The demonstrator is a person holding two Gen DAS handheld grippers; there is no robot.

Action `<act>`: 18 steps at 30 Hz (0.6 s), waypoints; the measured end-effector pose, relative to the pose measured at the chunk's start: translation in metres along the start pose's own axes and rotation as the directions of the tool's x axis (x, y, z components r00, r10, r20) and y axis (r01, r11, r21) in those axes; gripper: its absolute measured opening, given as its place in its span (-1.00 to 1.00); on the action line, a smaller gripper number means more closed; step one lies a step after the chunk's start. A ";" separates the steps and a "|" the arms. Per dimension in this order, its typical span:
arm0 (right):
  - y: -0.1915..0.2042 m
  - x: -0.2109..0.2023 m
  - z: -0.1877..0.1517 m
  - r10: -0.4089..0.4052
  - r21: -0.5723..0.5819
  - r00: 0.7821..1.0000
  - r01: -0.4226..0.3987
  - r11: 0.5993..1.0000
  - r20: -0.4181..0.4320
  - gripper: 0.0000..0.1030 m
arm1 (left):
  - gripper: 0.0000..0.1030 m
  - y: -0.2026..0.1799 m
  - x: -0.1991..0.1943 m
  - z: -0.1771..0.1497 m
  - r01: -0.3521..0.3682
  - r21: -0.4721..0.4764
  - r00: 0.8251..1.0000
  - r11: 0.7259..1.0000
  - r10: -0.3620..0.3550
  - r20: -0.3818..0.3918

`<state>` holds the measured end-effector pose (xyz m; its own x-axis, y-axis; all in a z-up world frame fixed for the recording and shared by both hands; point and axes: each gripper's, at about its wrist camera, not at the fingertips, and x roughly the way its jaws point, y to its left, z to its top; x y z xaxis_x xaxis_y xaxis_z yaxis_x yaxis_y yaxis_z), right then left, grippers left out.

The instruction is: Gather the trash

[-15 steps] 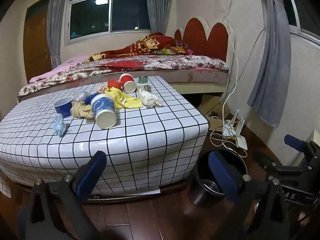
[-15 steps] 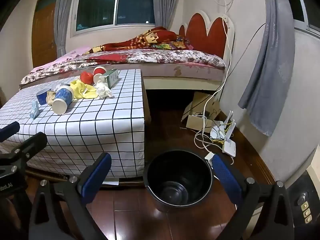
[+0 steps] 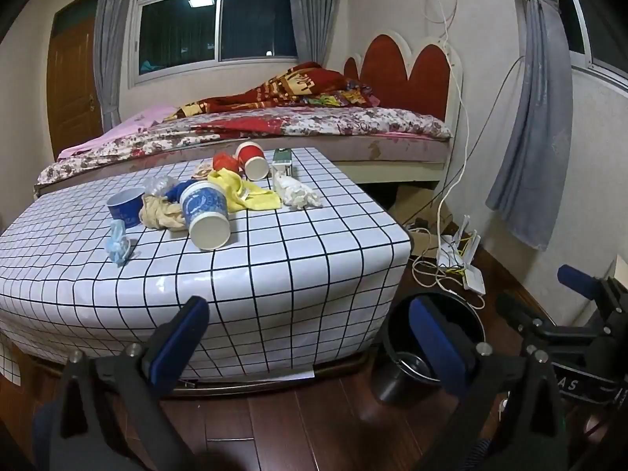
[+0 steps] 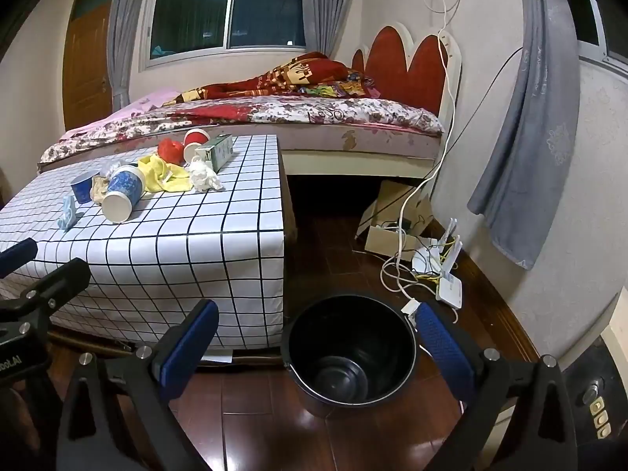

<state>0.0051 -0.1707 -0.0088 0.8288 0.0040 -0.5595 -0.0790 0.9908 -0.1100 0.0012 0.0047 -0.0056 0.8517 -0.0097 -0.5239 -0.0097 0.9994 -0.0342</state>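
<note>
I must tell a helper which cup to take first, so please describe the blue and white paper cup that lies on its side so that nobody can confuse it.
Find the low table with the black grid cloth, before the bed. In its trash pile, the blue and white paper cup lies tipped, mouth toward the camera. It is nearer than the red cup, and the small dark blue cup stands upright.

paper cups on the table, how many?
3. Blue-patterned cup on its side near the front of the pile; dark blue cup upright at left; red cup on its side at the back. More may hide under the rags.
</note>
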 end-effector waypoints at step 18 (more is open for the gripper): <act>0.002 0.005 0.002 -0.002 0.001 1.000 0.002 1.000 -0.002 0.98 | 0.98 0.001 -0.001 -0.001 0.001 0.000 1.000 1.000 -0.001 -0.007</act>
<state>0.0103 -0.1680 -0.0098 0.8281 0.0018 -0.5606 -0.0769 0.9909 -0.1105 -0.0003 0.0054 -0.0055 0.8483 -0.0113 -0.5294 -0.0085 0.9994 -0.0349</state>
